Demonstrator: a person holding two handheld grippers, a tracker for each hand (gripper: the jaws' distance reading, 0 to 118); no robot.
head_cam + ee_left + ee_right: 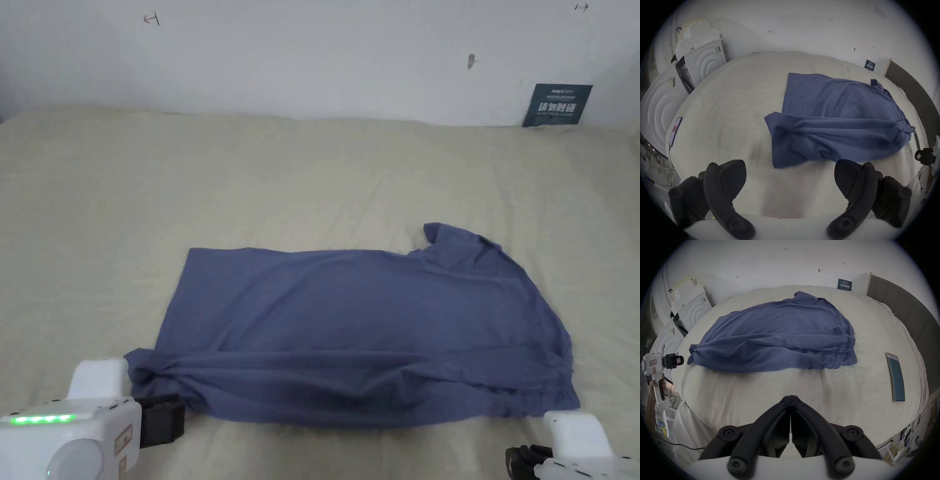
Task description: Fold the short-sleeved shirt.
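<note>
The blue shirt [369,331] lies beyond both, the left gripper [790,177] released, the right gripper [790,398] clenched empty.

Blue short-sleeved shirt [774,334]: spread crosswise on cream bed sheet [753,394], near long edge rolled over itself, left end bunched, collar at far side.
Right gripper [790,398]: black jaws pressed together with nothing between, over bare sheet, apart from the shirt's near edge.
Left gripper [679,360]: white body, black tip just beside the bunched left end; contact not discernible. Held by a hand [655,386].
Phone [896,377]: flat on the sheet, right of the shirt, well apart.
Dark sign [844,284]: against far wall.
</note>
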